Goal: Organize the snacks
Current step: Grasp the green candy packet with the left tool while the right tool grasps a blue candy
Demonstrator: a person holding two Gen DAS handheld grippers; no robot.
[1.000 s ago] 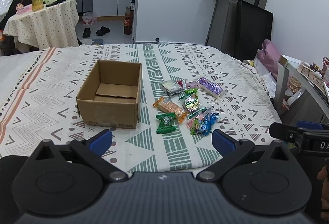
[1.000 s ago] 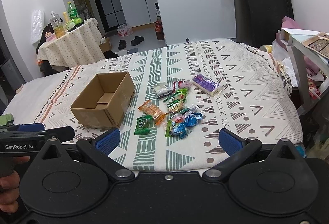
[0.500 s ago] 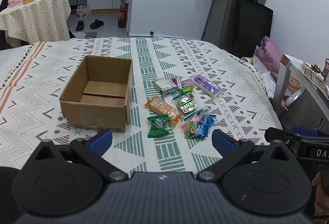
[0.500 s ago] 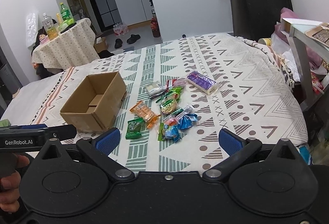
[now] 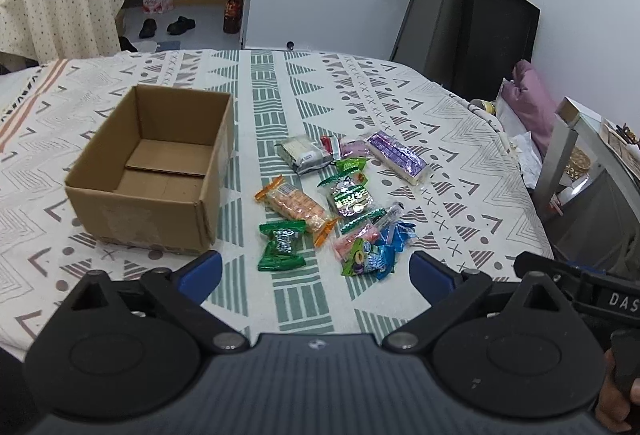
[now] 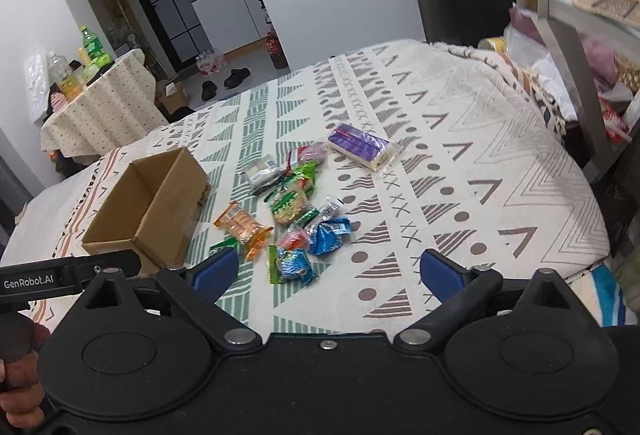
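On the bed, left view: left gripper [image 5: 316, 269] is hanging wide and empty, nearing the snacks [image 5: 340, 195] lying beside the empty box [image 5: 152, 171].
Against a second ago: snacks and box are looming larger.
Right view: right gripper [image 6: 326, 269] is narrowing slightly, nothing between its jaws.
Meaning: approach is ending; no snack boxed yet.
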